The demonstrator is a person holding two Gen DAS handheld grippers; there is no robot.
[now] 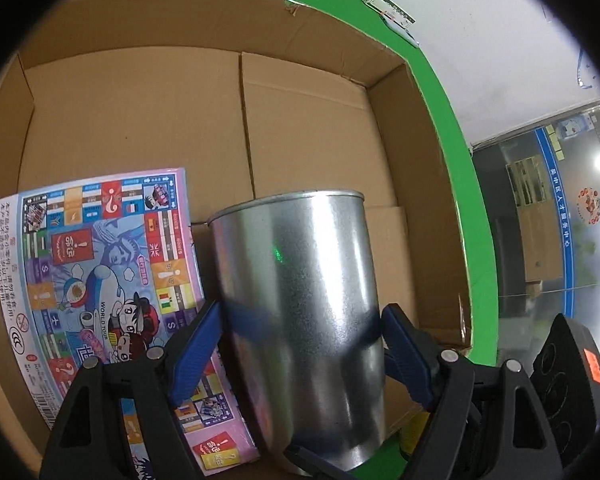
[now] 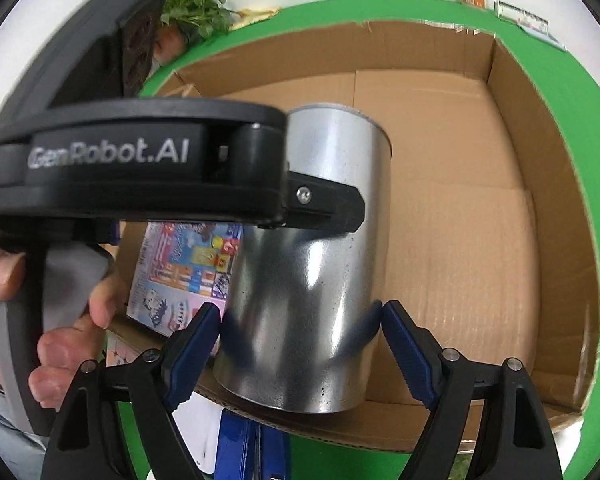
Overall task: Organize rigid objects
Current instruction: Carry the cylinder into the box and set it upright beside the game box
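I have both grippers on one metal can (image 1: 300, 296), a shiny cylinder held over the open cardboard box (image 1: 308, 64). On my left wrist view the left gripper (image 1: 300, 316) has its blue pads (image 1: 198, 354) set wide, one at 9 o'clock and one at 3 o'clock of the can, pressed against its sides. The right gripper (image 2: 300, 316) grips the same can (image 2: 312, 272) the same way in its own view, jaws wide on the wall. The can tilts a little; I think its base is clear of the box floor, though the fisheye makes that hard to judge. A colourful board game box (image 1: 112, 280) lies flat inside the box at 9 o'clock of the can. The box sits on a green surface (image 1: 452, 168).
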